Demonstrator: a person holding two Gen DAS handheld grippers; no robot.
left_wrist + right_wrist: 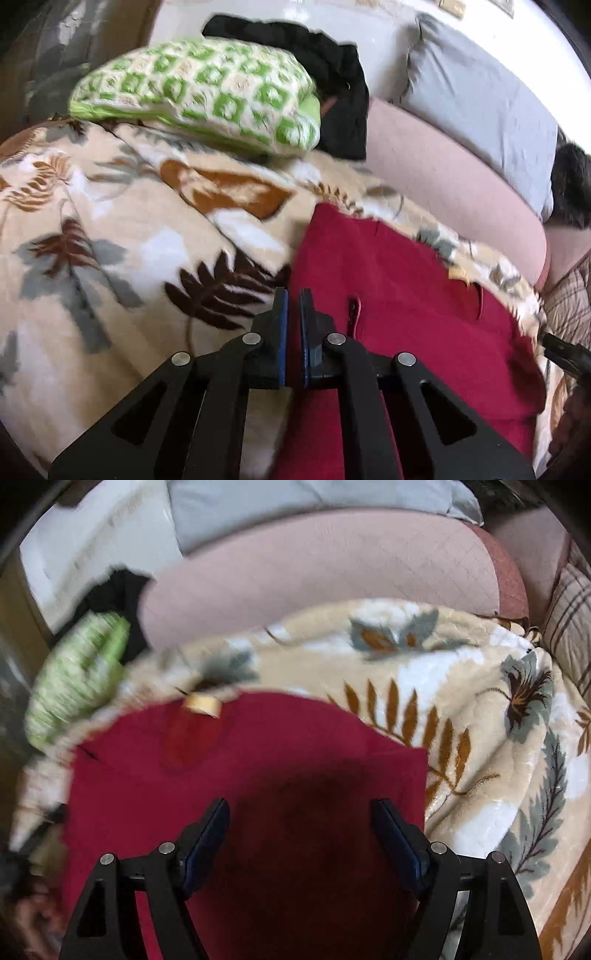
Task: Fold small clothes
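Flatly, red knit garment on plush blanket

left hand-held gripper nearly closed at red garment's edge

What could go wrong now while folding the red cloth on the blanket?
1. The left gripper looks closed at the edge of the red cloth; it may also pinch the fluffy blanket underneath.
2. The right gripper is open above the cloth, so one-sided pulling may skew it.
3. The soft, uneven blanket may give crooked folds.
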